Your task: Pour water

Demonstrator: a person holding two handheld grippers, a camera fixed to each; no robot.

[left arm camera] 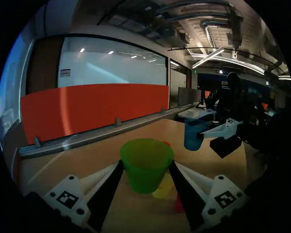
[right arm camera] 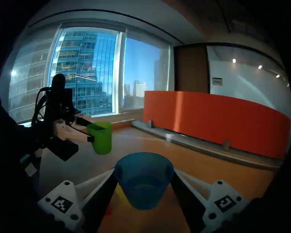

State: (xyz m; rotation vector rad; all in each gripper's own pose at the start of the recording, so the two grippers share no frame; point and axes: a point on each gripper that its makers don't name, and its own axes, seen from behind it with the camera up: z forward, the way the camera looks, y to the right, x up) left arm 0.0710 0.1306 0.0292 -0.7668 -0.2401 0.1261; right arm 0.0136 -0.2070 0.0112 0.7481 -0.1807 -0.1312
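My left gripper (left arm camera: 146, 171) is shut on a green plastic cup (left arm camera: 146, 163), held upright above the wooden table (left arm camera: 87, 163). Farther off at the right of the left gripper view, the other gripper (left arm camera: 219, 134) holds a blue cup (left arm camera: 193, 135). In the right gripper view my right gripper (right arm camera: 144, 182) is shut on that blue cup (right arm camera: 144, 178), upright, with water visible low inside it. The green cup (right arm camera: 101, 137) hangs at mid-left there, clamped by the left gripper (right arm camera: 73, 134). The two cups are apart, both lifted off the table.
A yellow cup (left arm camera: 163, 188) and a red one (left arm camera: 179, 204) lie below the green cup. An orange partition (right arm camera: 219, 116) with a metal rail (left arm camera: 106, 132) runs along the table's far edge. Large windows (right arm camera: 87, 73) stand behind, and desks sit beyond the table's end.
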